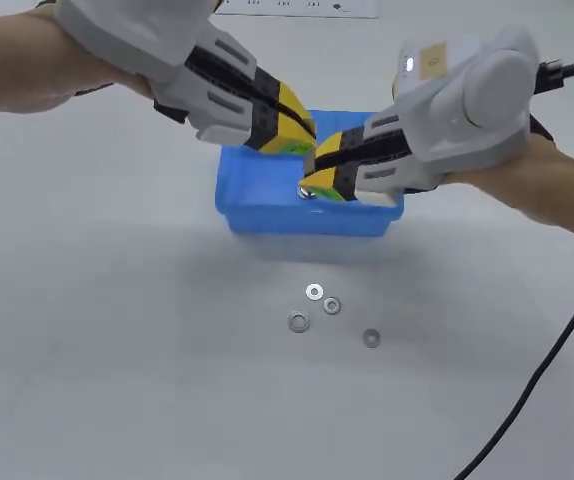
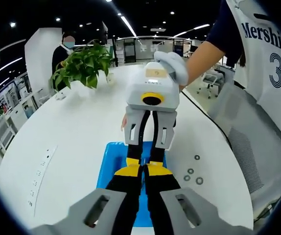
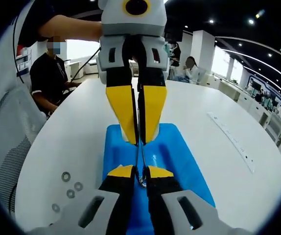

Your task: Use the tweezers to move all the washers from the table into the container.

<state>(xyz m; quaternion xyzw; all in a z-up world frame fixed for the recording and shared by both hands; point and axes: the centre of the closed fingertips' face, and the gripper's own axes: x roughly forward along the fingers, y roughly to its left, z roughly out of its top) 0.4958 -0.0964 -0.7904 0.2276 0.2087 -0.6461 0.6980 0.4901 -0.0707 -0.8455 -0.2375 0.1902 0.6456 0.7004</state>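
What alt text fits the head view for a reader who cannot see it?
The left gripper and right gripper, hand-held with black-and-yellow jaws, meet tip to tip over a blue plastic container on a white table. Four small metal washers lie on the table in front of it.

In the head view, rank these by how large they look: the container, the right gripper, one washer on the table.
1. Right gripper. It is nearer the camera and hides part of the container, so first place is unsure.
2. Container.
3. Washer, by far the smallest.
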